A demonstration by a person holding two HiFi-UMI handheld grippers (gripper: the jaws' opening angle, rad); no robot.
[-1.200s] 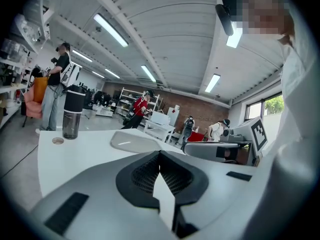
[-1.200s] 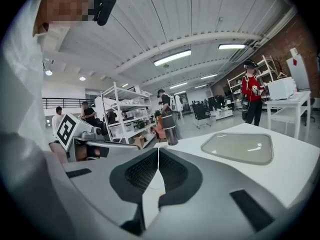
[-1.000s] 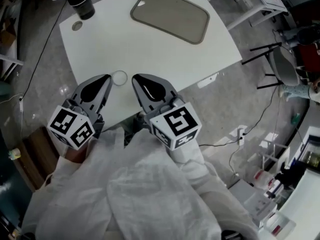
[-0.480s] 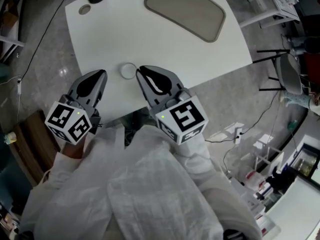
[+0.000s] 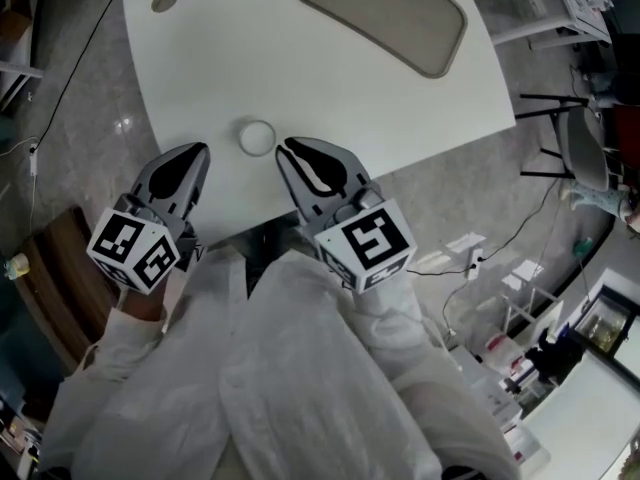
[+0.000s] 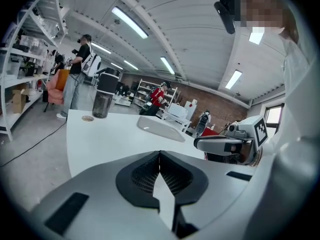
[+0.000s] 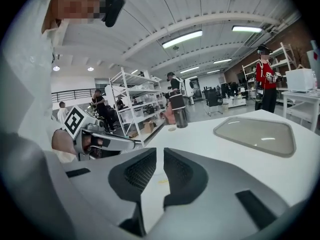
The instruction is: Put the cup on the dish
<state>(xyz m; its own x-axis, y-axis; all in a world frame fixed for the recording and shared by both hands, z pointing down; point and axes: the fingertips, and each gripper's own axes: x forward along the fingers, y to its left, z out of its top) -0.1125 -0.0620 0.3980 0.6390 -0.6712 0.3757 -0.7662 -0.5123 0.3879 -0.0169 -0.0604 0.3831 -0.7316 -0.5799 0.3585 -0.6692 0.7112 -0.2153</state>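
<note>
A small white cup (image 5: 257,136) stands on the white table (image 5: 330,98) near its front edge. The grey dish (image 5: 385,13) lies at the far right of the table, also seen as the dish (image 6: 161,130) and the dish (image 7: 255,134). My left gripper (image 5: 196,151) hangs over the front edge just left of the cup, jaws shut and empty (image 6: 160,155). To the cup's right is my right gripper (image 5: 288,148), with only a thin slit between its pads and nothing in it (image 7: 160,151). Neither gripper touches the cup, which both gripper views hide.
A dark tumbler (image 6: 103,96) and a small round disc (image 5: 163,1) stand at the table's far left corner. People and shelving fill the room behind. A chair (image 5: 570,138) and cables lie on the floor to the right.
Both grippers have sunk a little toward the table's front edge, still side by side. The cup now lies between and just ahead of their tips. Nothing was taken hold of.
</note>
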